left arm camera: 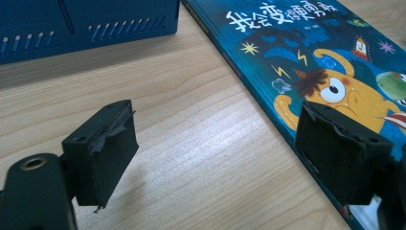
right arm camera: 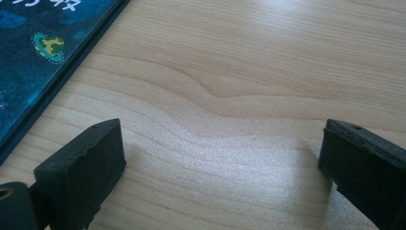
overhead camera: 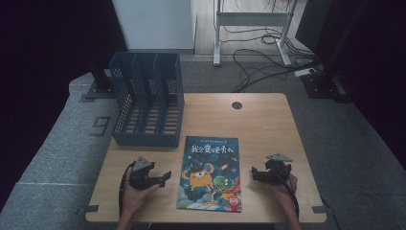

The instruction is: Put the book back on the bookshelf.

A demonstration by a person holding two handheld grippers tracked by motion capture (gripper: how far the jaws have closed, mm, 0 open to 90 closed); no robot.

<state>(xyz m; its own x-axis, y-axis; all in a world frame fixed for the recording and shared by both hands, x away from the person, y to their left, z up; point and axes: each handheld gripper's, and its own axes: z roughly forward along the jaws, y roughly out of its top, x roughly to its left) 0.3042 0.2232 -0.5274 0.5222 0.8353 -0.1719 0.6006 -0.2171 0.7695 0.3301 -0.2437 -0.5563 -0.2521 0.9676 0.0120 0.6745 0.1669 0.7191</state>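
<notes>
from the high view we've got the book lying flat, cover up, on the table, front and centre, with the blue file rack standing just beyond its top left corner. our left gripper sits just left of the book, our right gripper just right of it, both low over the wood. left gripper view now: jaws wide apart, nothing between them but bare table, the far jaw hanging over the book's edge, the rack up ahead. right gripper view: jaws apart too, gripping nothing, the book off at the upper left.
</notes>
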